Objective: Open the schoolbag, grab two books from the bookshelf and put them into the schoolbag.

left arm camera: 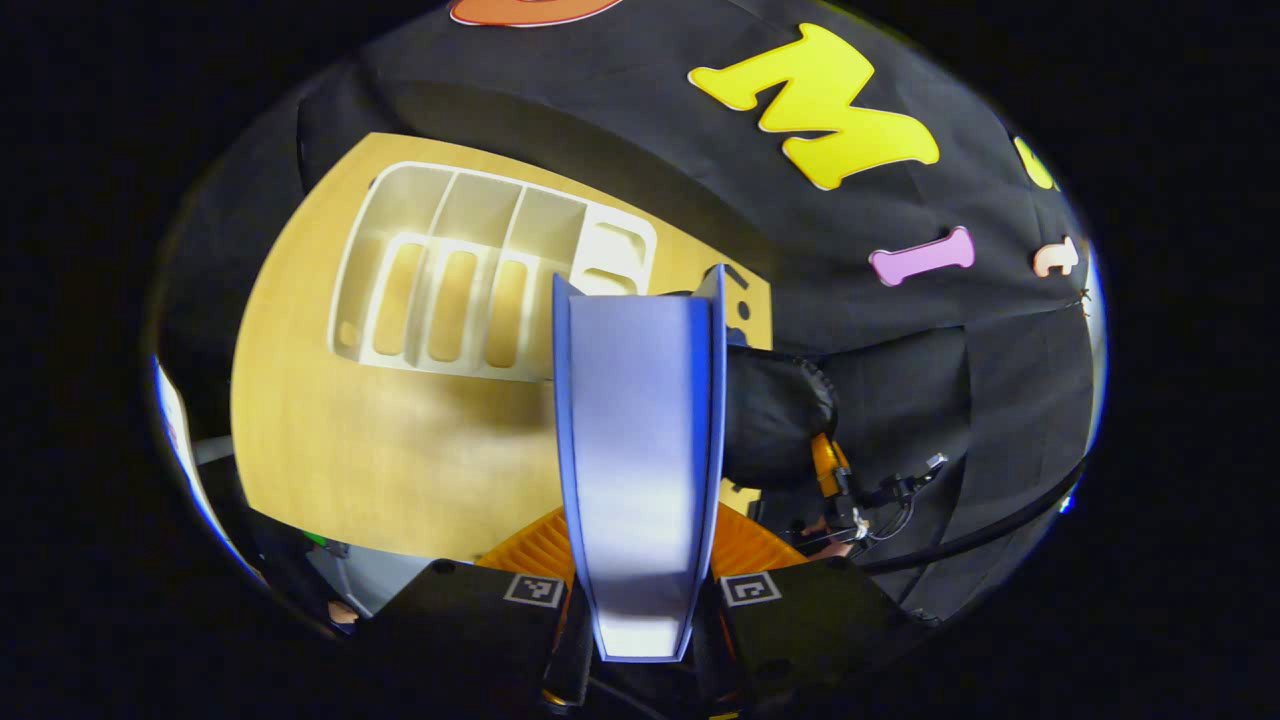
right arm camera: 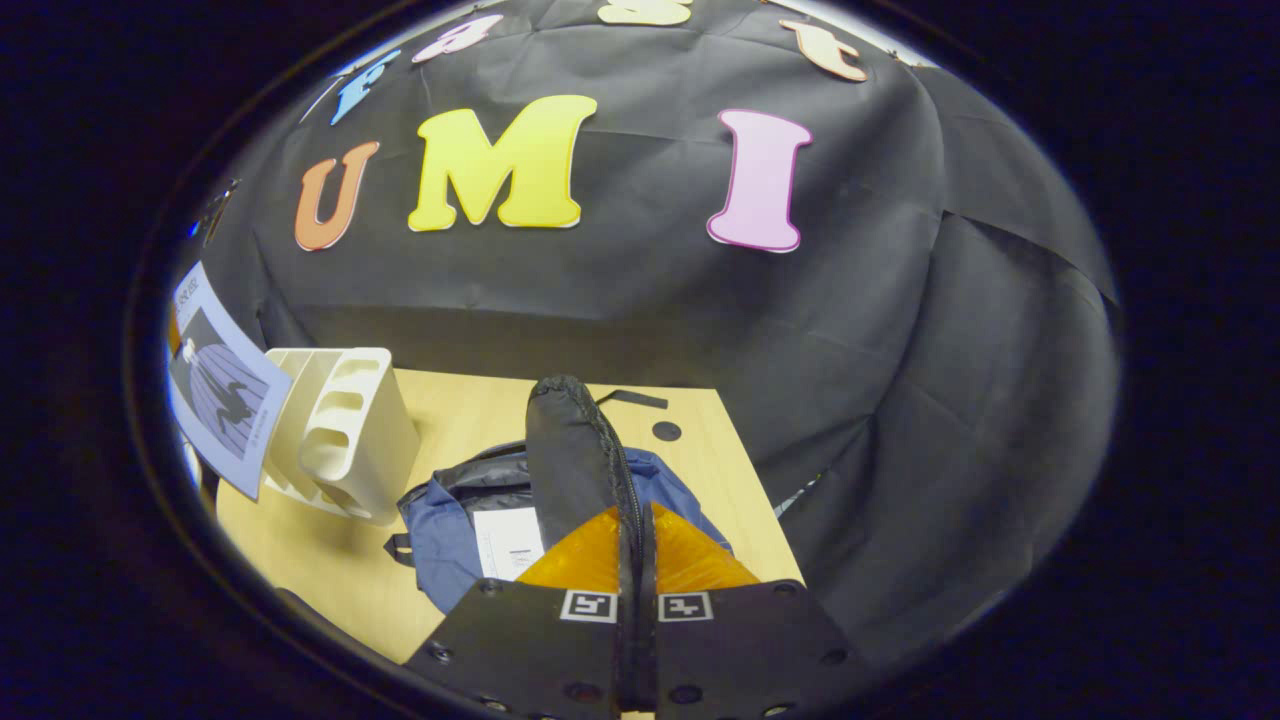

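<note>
book (left arm camera: 640, 450) hiding left tool (left arm camera: 640, 610), schoolbag (right arm camera: 450, 530) part-hidden

The table (left arm camera: 340, 450) looks like pale wood with a smooth, matt finish. The bookshelf (left arm camera: 470, 270) is cream plastic with a slight sheen. The book (left arm camera: 640, 450) has a glossy paper cover. The schoolbag (right arm camera: 450, 540) is matt blue cloth.

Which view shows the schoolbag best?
The right gripper view: the blue schoolbag lies on the table, its flap pinched up. The left gripper view catches just a dark bulge of it behind the held book.
</note>
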